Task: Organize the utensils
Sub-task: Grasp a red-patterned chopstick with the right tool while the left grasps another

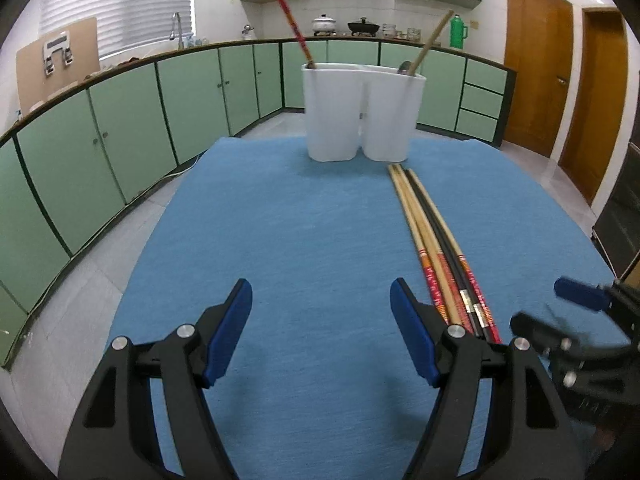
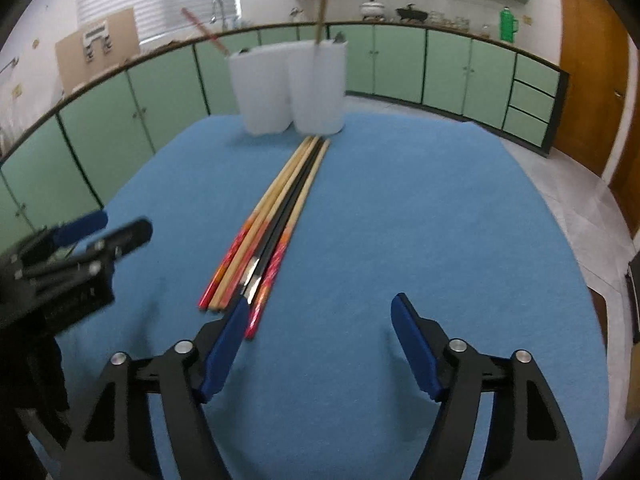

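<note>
Several chopsticks (image 1: pixel 432 240) lie bundled lengthwise on the blue cloth (image 1: pixel 280 220), tips toward a white two-compartment holder (image 1: pixel 360 116). The holder's left compartment has a red-topped chopstick (image 1: pixel 296 34); the right has a wooden chopstick (image 1: pixel 430 42) and a spoon. My left gripper (image 1: pixel 322 292) is open and empty, just left of the bundle's thick ends. My right gripper (image 2: pixel 320 308) is open and empty, just right of the bundle (image 2: pixel 276 220); its left finger is next to the ends. The holder (image 2: pixel 288 88) stands beyond. Each gripper shows blurred in the other's view.
The blue cloth (image 2: pixel 440 220) covers the table, whose edges drop to a tiled floor. Green cabinets (image 1: pixel 120 120) line the far walls, with pots and a green thermos (image 1: pixel 458 32) on the counter. Wooden doors (image 1: pixel 536 68) stand at right.
</note>
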Demonstrator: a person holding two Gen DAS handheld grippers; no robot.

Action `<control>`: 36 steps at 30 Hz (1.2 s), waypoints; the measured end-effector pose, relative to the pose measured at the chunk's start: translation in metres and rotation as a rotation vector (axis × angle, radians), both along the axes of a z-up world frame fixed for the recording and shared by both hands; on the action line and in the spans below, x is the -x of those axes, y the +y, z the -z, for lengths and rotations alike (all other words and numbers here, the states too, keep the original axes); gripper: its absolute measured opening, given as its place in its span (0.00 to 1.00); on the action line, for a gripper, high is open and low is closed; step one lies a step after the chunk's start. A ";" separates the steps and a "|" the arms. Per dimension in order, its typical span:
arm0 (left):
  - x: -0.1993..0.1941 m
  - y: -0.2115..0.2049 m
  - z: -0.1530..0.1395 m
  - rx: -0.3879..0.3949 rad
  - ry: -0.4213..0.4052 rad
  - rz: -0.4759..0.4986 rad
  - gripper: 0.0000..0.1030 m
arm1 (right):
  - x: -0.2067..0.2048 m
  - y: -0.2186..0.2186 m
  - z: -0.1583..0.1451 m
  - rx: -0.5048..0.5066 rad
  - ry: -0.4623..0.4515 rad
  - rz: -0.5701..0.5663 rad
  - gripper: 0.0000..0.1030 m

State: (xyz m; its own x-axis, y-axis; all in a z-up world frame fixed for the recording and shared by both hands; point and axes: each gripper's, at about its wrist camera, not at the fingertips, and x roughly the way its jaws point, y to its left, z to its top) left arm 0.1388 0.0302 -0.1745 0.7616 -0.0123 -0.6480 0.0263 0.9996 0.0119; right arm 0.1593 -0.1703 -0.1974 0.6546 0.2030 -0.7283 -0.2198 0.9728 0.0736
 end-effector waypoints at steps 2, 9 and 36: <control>-0.001 -0.001 -0.001 0.006 0.003 -0.006 0.67 | 0.001 0.006 0.002 0.009 0.019 -0.028 0.66; -0.002 -0.006 0.000 -0.004 0.006 0.006 0.67 | 0.000 0.020 0.008 0.060 0.052 -0.072 0.65; 0.002 -0.027 0.006 0.004 0.046 0.074 0.70 | -0.005 -0.020 0.004 0.071 0.044 0.056 0.51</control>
State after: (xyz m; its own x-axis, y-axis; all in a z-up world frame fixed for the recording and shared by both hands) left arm 0.1371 0.0034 -0.1806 0.7275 -0.0702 -0.6825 0.1007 0.9949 0.0049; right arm 0.1641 -0.1901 -0.2016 0.6303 0.1139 -0.7680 -0.1627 0.9866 0.0127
